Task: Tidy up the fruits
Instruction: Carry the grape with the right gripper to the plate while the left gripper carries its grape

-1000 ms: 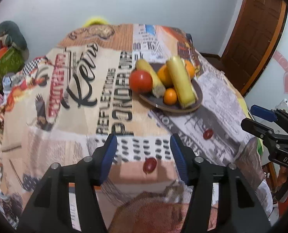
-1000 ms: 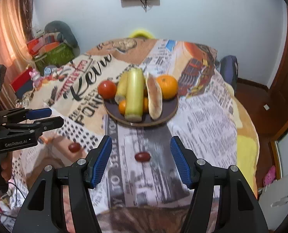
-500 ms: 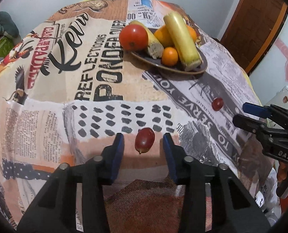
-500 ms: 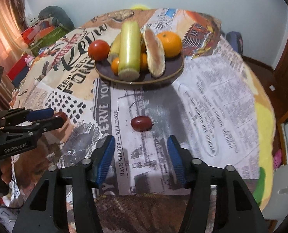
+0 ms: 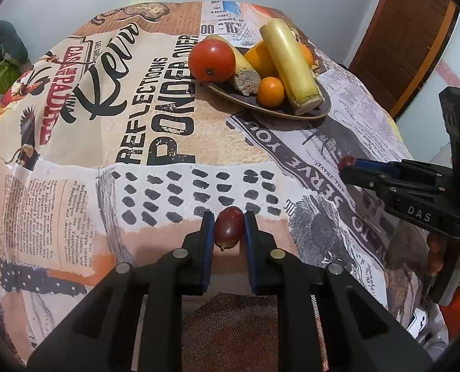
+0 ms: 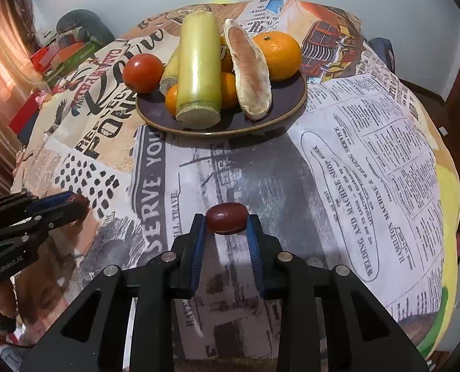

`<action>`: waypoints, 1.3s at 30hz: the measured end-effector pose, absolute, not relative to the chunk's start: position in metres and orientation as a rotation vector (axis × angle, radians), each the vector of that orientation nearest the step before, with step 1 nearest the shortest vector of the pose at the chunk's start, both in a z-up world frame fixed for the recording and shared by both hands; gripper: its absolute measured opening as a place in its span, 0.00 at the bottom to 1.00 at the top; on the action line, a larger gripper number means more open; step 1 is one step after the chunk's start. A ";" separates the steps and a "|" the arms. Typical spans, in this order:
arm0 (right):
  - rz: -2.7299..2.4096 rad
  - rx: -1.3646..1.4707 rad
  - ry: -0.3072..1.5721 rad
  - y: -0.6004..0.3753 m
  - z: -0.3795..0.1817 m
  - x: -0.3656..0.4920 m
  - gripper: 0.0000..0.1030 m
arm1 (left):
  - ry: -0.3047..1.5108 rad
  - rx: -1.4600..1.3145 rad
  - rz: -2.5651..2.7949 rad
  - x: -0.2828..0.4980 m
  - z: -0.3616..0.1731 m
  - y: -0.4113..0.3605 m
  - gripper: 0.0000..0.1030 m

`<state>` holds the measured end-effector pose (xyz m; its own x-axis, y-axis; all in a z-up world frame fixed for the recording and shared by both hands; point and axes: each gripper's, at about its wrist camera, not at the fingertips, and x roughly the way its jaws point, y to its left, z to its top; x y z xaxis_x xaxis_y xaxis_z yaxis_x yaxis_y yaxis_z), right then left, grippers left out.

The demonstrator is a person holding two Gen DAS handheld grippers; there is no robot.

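The left gripper (image 5: 229, 228) is clenched across a small red grape (image 5: 229, 227) on the desk (image 5: 75, 170); the right gripper (image 6: 225, 220) likewise pinches another grape (image 6: 226, 218). Both are judged light, soft, slippery: gentle mid-body holds are advised.

Black claw (image 5: 229, 226), blue pads (image 5: 207, 232), silver screws.

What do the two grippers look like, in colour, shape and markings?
Both are black plastic with silver rivets and blue pads on two flat fingers. The left gripper shows white lettering "GenRobot.AI" on its side in the right wrist view; the right gripper shows "DAS" and a green light in the left wrist view.
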<state>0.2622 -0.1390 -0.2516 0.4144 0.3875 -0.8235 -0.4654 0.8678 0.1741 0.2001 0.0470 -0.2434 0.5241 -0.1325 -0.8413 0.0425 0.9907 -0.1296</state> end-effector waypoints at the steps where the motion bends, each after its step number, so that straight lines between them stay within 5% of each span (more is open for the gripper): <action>1: 0.538 -0.084 1.009 -0.139 -0.251 0.262 0.23 | 1.014 -0.096 -0.106 0.200 -0.243 0.047 0.17; 25: 0.511 -0.033 0.814 -0.163 -0.188 0.274 0.23 | 0.854 -0.091 -0.128 0.242 -0.178 0.035 0.17; 39: 0.498 -0.016 0.800 -0.160 -0.195 0.316 0.23 | 0.863 -0.089 -0.127 0.283 -0.190 0.030 0.17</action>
<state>0.3159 -0.1601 -0.1950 0.5880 0.4214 -0.6904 -0.4337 0.8848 0.1707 0.2835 0.0299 -0.1904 0.6430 -0.1472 -0.7516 0.0751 0.9887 -0.1294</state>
